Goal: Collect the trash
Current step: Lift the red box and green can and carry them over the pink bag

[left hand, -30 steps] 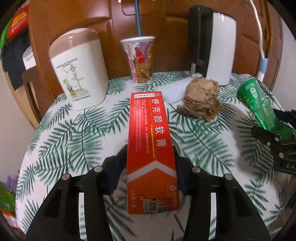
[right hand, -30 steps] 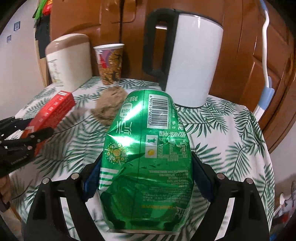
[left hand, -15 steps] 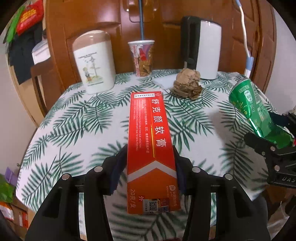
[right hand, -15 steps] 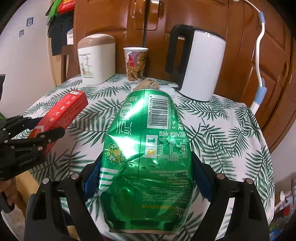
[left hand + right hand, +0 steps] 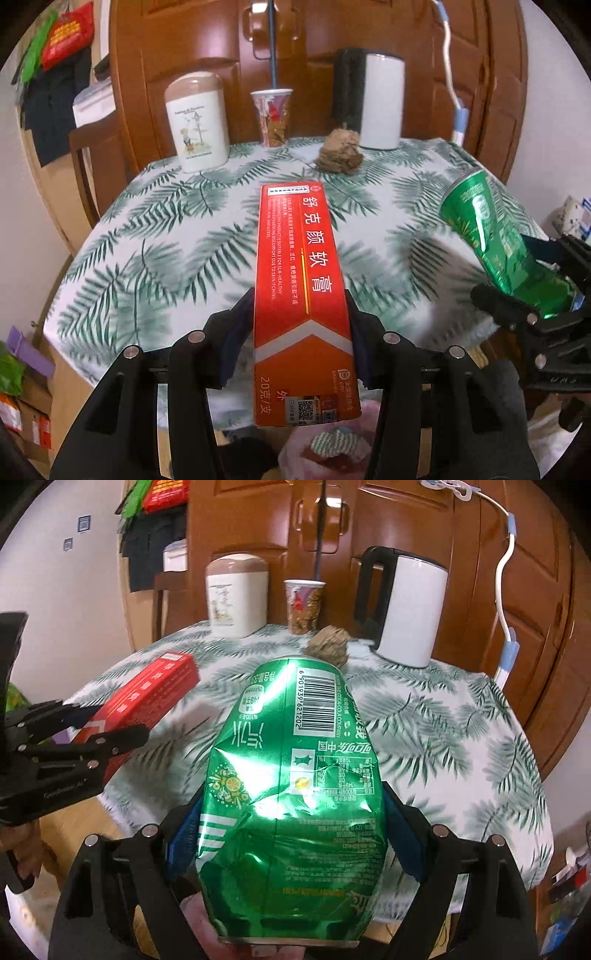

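Palm-print tablecloth (image 5: 155,236) behind: left gripper (image 5: 301,332) clamps red box (image 5: 301,295) ("20克/支"), right gripper (image 5: 291,834) clamps dented green can (image 5: 295,794) ("COCA-COLA COMPANY").

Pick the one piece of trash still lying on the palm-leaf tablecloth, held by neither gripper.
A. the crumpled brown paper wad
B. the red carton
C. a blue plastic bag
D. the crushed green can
A: the crumpled brown paper wad sits on the tablecloth near the white kettle, while the left gripper clamps the red carton and the right gripper clamps the crushed green can.
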The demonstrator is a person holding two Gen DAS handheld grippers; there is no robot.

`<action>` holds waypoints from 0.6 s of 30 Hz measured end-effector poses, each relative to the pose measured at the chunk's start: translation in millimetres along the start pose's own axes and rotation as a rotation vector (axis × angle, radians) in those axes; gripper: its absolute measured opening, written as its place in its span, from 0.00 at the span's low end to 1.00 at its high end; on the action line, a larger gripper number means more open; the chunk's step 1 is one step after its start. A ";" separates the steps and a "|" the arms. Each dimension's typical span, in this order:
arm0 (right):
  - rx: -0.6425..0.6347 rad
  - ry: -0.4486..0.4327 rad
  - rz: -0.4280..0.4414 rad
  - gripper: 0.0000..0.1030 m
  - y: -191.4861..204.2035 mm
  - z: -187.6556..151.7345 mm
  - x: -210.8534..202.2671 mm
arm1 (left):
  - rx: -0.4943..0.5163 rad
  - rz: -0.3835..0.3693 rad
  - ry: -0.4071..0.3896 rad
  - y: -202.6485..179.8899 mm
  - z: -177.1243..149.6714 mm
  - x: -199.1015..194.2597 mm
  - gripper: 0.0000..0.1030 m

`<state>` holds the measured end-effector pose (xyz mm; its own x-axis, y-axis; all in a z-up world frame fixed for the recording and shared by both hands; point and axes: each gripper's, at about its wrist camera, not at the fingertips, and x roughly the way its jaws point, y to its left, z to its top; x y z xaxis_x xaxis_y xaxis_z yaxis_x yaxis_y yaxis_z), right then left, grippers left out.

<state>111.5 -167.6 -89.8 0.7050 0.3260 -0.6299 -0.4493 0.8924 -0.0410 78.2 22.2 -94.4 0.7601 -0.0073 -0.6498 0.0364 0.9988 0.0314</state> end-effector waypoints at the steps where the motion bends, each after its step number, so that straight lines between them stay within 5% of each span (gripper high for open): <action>1: -0.002 -0.002 0.006 0.83 4.6 -9.6 -6.9 | 0.005 -0.004 0.002 -2.9 -7.6 -5.2 0.47; 12: -0.019 0.046 0.069 0.83 39.1 -97.4 -39.2 | 0.017 -0.055 0.068 -26.1 -104.6 -42.5 0.47; 18: -0.026 0.120 0.094 0.83 48.2 -141.0 -28.2 | 0.034 -0.072 0.161 -36.1 -155.7 -26.8 0.47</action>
<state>-7.4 -177.7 -183.4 0.5890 0.3664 -0.7203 -0.5253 0.8509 0.0034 -44.5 -6.3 -196.4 0.6410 -0.0682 -0.7645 0.1108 0.9938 0.0043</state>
